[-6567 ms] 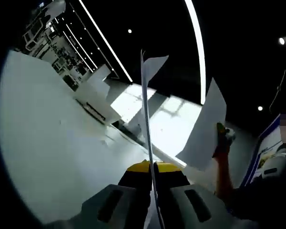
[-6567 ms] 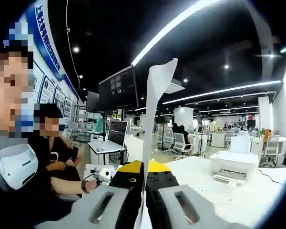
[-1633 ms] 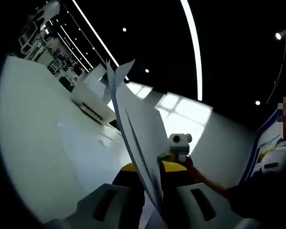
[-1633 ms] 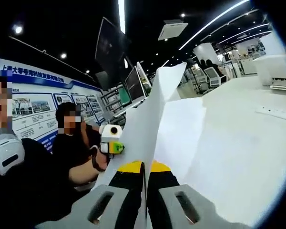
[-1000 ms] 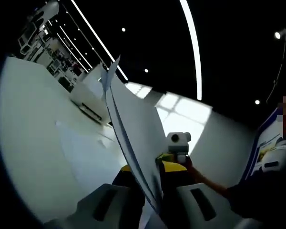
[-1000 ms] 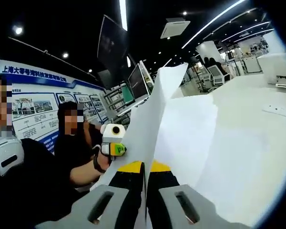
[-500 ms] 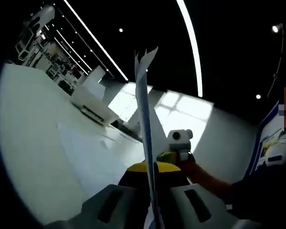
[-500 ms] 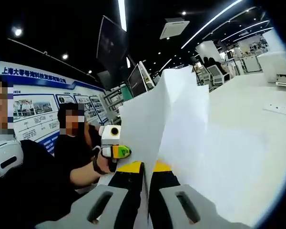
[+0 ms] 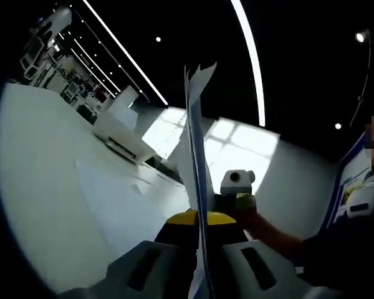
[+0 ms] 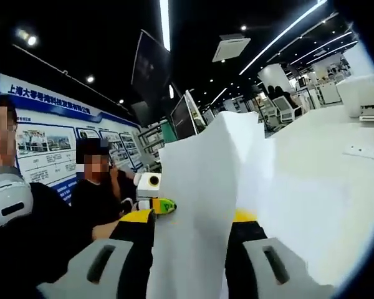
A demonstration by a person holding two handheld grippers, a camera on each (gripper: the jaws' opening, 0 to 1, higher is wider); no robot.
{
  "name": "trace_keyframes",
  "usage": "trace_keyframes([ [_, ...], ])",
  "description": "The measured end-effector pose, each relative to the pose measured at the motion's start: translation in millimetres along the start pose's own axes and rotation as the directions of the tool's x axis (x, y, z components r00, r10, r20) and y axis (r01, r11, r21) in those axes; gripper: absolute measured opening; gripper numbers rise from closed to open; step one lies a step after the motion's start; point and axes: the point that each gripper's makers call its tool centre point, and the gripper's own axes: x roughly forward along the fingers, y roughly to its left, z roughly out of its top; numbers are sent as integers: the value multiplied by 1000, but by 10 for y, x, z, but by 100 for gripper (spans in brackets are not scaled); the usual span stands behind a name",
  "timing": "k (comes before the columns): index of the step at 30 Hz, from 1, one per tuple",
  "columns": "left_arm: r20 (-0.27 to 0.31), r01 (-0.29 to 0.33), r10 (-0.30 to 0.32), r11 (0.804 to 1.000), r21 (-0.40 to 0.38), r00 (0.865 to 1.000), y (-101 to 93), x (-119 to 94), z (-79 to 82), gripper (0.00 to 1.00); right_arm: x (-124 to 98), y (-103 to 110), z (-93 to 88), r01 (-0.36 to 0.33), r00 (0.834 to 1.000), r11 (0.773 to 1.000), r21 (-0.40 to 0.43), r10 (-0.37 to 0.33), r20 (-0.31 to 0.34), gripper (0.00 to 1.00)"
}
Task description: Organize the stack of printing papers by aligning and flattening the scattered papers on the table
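Your papers [image 10: 199, 205] are thin, matt white sheets, smooth and slightly curled at the top. Beneath them, the table [image 9: 43, 187] looks smooth and faintly satin. Your left gripper [image 9: 199, 261] has matt grey plastic jaws with glossy yellow trim.

The broad white tabletop [image 9: 43, 187] runs from six o'clock up toward eleven in the left gripper view. A flat white paper sheet [image 9: 115, 202] lies on it at centre, and a boxy white printer [image 9: 121, 134] sits beyond at twelve o'clock.
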Motion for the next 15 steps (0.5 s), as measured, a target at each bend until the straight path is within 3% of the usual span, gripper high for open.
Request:
trace_keyframes([
  [3,3,0,0,1000,-3,1000,-10,-1,2,6,-46,-20,53,12,1000,1000,-13,-12,27,50],
  [6,6,1,-1,1000,-12,1000,-11,-3,8,6,-110,2,194,-19,994,998,57,13,106,58],
  [8,7,3,-3,1000,-14,1000,-19,-2,8,6,-184,-18,258,-28,990,997,76,18,137,58],
  [11,7,5,-5,1000,-15,1000,-23,0,6,6,-298,-145,325,35,986,998,53,-43,160,58],
  [15,8,7,-7,1000,-17,1000,-19,-2,8,6,-400,-216,378,60,980,996,68,-72,188,58],
])
